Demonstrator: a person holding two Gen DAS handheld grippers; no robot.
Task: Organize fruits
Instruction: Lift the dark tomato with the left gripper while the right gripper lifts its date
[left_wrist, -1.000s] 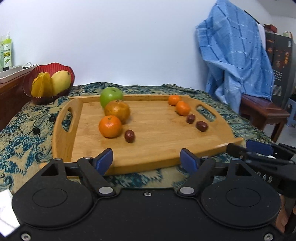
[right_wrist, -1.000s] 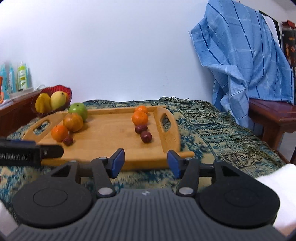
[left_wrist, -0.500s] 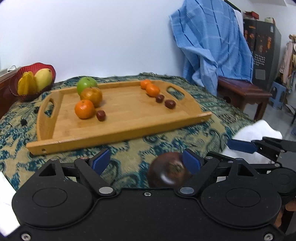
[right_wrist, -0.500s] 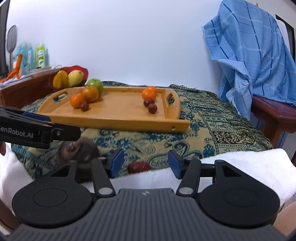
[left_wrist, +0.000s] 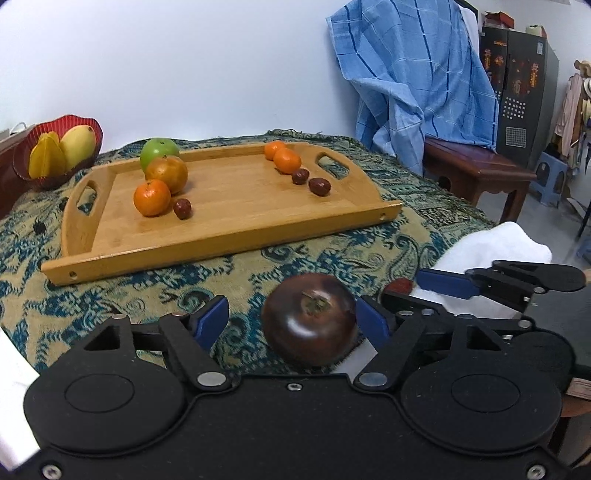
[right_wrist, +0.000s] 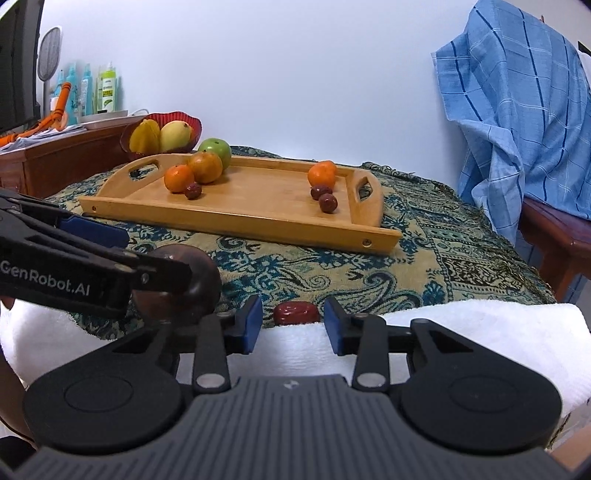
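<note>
A white wall backs a table spread with a blue-and-tan paisley cloth (left_wrist: 332, 254), and a folded white towel (right_wrist: 480, 332) lies along the table's near edge.

At that near edge sits a dark purple, tomato-shaped fruit (left_wrist: 312, 319), stem up, resting on the cloth. The left gripper (left_wrist: 291, 319) is spread wide around it: the right-hand pad touches or nearly touches the fruit's side, while the other pad stands well clear, so nothing is gripped yet. Just beside it toward the near right corner, a small red date (right_wrist: 296, 313) lies where cloth meets towel. The right gripper (right_wrist: 293, 321) is open with its pads either side of the date but short of it; whether they are level with it is hard to tell from this low angle.

Further back, the wooden tray (left_wrist: 229, 236) already carries two groups. At its left end are a green apple (left_wrist: 159, 149), a brownish round fruit (left_wrist: 167, 173), an orange (left_wrist: 152, 197) and a dark date (left_wrist: 182, 208). Near the right handle are two small oranges (left_wrist: 283, 158) and two more dates (left_wrist: 312, 181). A red bowl (left_wrist: 92, 129) of yellow fruit stands beyond the tray's far left corner.

The sorting looks mostly done; these two loose pieces at the near edge appear to be what remains.
</note>
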